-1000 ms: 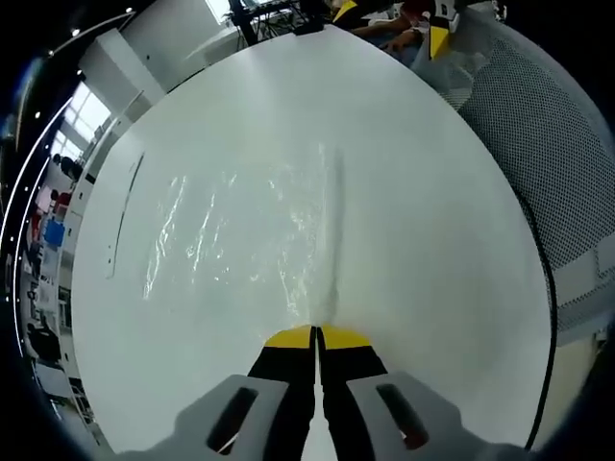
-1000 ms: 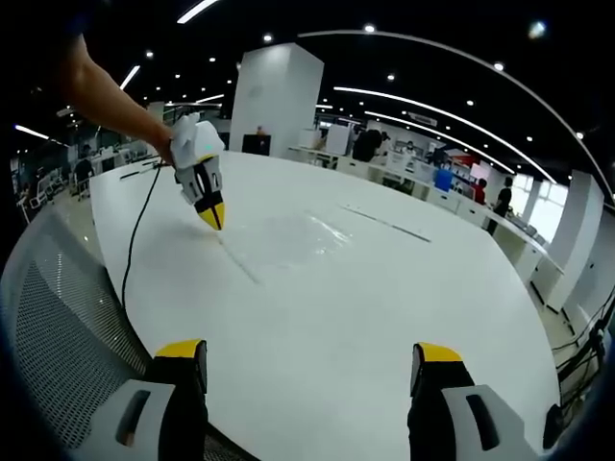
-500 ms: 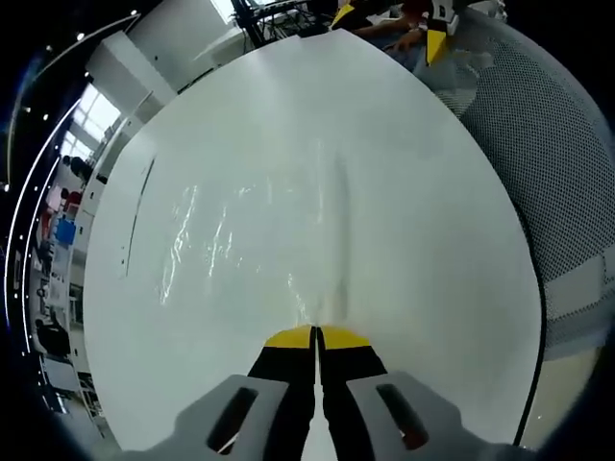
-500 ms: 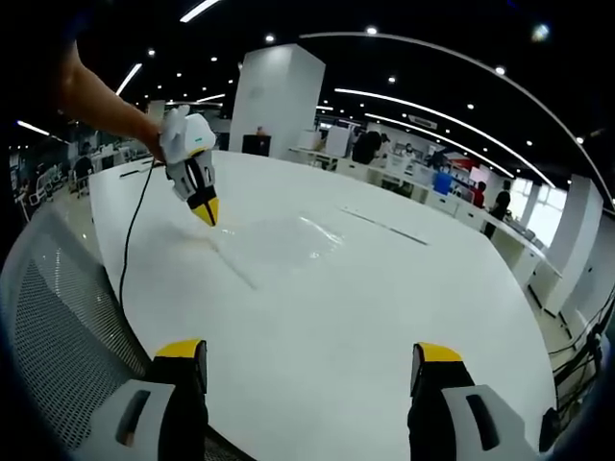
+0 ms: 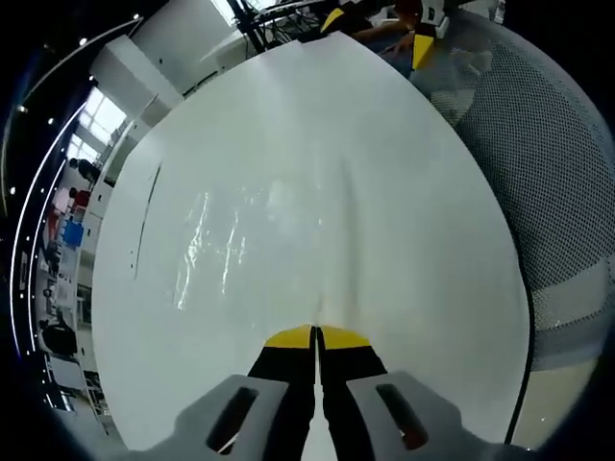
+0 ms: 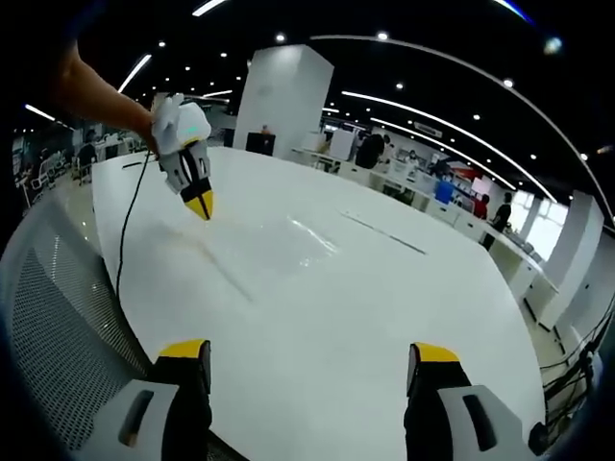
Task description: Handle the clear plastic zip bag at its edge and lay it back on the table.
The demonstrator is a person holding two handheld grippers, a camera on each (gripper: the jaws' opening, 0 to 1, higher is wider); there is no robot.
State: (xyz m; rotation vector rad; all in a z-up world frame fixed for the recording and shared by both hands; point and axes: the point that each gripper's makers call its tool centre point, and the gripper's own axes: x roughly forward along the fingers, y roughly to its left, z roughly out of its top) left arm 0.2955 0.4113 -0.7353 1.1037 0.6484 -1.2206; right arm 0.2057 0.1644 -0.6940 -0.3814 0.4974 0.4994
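The left tongs (image 5: 315, 331), jaws pressed together on the near edge of the clear plastic zip bag (image 5: 269, 240), hold it raised mid-frame above the white desk (image 5: 432, 250), so laying it down remains, while the right tongs (image 6: 306, 360) wait wide open, empty.

Zip bag (image 5: 279, 230) edge hidden between left tongs (image 5: 316, 334); bag outline faint.

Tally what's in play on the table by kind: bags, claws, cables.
Clear zip bag: 1
Claws: 2, left claw shut on the bag's edge, right claw open
Black cable: 1
Total: 4
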